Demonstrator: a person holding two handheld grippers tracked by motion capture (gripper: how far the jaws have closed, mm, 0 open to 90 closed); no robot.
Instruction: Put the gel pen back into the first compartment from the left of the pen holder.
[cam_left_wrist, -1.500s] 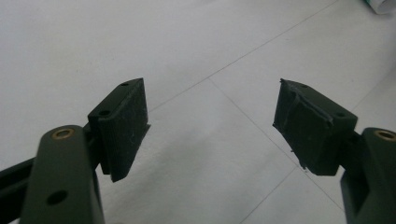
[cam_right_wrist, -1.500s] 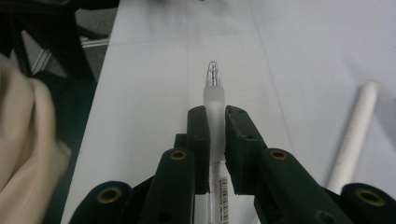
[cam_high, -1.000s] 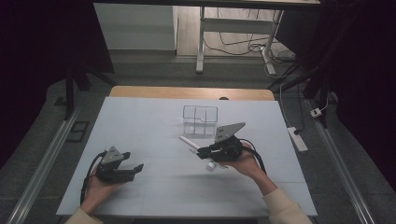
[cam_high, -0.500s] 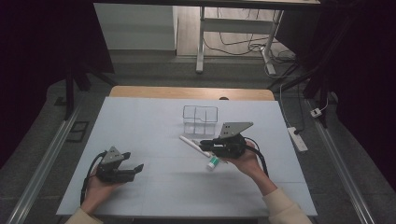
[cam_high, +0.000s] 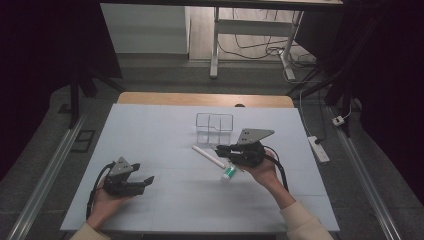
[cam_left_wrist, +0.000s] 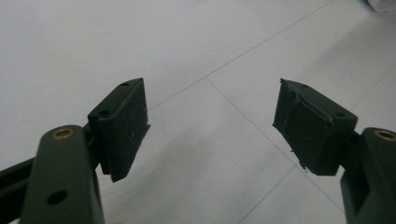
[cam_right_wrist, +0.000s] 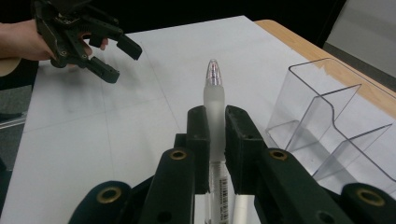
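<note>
Right hand-held gripper (cam_right_wrist: 215, 126) clamped on a white frosted-cap pen (cam_right_wrist: 214, 100), raised above the white bench (cam_high: 165, 130) just beside a clear plastic divided organiser (cam_right_wrist: 336, 126) — white-and-green tube (cam_high: 228, 173) lying below. Left hand-held gripper (cam_left_wrist: 210, 126) spread wide, grasping nothing — low over bare bench.

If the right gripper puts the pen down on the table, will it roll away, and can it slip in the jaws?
The pen looks round and smooth, so it would probably roll on the flat table. The right gripper clamps its narrow frosted barrel, so it may slide or swivel a little. It looks stiff and light.
</note>
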